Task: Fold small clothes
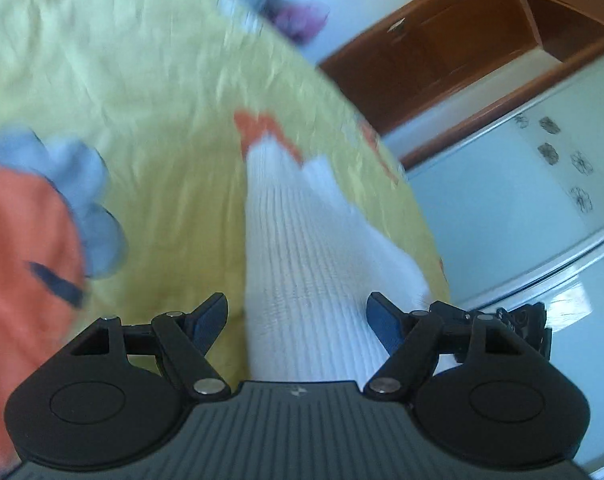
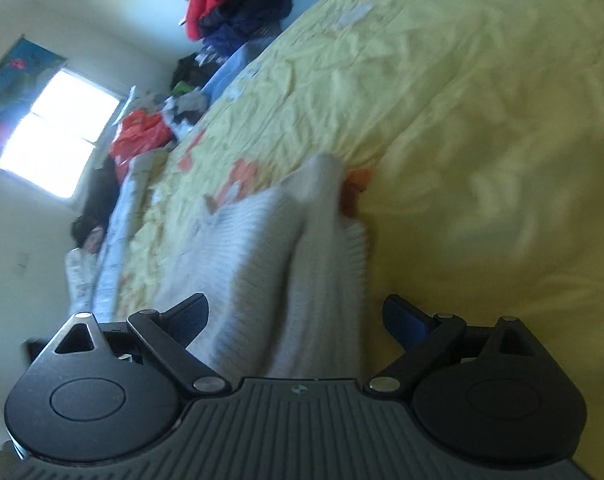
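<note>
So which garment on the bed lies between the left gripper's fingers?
The white ribbed sock; the orange garment and grey-blue piece lie off to its left.

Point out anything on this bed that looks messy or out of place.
The white ribbed sock lies rumpled and bunched on the yellow bedsheet, not flat. An orange-and-blue garment sits crumpled beside it. Nothing looks damaged.

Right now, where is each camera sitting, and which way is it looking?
Left wrist: sits on the left tongs, looking along the open fingers at a white sock on the yellow bedspread, wooden furniture beyond.
Right wrist: sits on the right tongs, looking along open fingers at the white sock, with a window and clothes pile behind.
Both show: the sock and bedspread. No hand or body shows.
</note>
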The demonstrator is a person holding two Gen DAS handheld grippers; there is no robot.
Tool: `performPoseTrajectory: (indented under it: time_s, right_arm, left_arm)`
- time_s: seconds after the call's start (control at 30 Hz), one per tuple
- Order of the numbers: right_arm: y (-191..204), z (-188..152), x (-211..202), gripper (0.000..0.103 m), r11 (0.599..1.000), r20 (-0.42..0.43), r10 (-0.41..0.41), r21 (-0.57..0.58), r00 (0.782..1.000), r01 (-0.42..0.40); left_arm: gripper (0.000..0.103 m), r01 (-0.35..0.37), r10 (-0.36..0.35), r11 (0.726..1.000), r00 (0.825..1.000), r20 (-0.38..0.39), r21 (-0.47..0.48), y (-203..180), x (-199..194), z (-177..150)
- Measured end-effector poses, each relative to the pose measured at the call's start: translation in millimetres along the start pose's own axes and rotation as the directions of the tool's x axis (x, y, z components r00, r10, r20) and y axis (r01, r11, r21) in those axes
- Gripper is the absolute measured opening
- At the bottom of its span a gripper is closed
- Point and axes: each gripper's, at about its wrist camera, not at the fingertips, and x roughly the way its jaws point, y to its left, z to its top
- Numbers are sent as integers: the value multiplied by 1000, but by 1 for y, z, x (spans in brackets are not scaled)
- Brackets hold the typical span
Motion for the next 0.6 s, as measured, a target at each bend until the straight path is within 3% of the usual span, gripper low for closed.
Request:
performPoseTrajectory:
  time_s: [0.13, 0.2, 0.3, 0.43, 0.6]
  right_arm:
    - [19, -9, 12, 94, 994, -24, 0, -106, 1000, -3]
    - [25, -12, 13, 89, 990, 2, -17, -139, 1000, 17]
    - [30, -23, 14, 75, 980, 19, -26, -196, 999, 29]
    - [25, -23, 12, 66, 991, 35, 7, -136, 999, -2]
    - [34, -26, 1, 50, 995, 76, 32, -95, 997, -25]
  left_arm:
    - [80, 58, -65, 993, 995, -76, -99, 7, 24, 3]
    - [80, 31, -37, 997, 996, -87, -71, -1, 30, 6]
    - [78, -41, 42, 999, 996, -82, 8, -19, 30, 0]
    - [70, -112, 116, 992, 992, -59, 58, -35, 32, -2]
    - [58, -144, 149, 983, 988, -38, 117, -47, 20, -5]
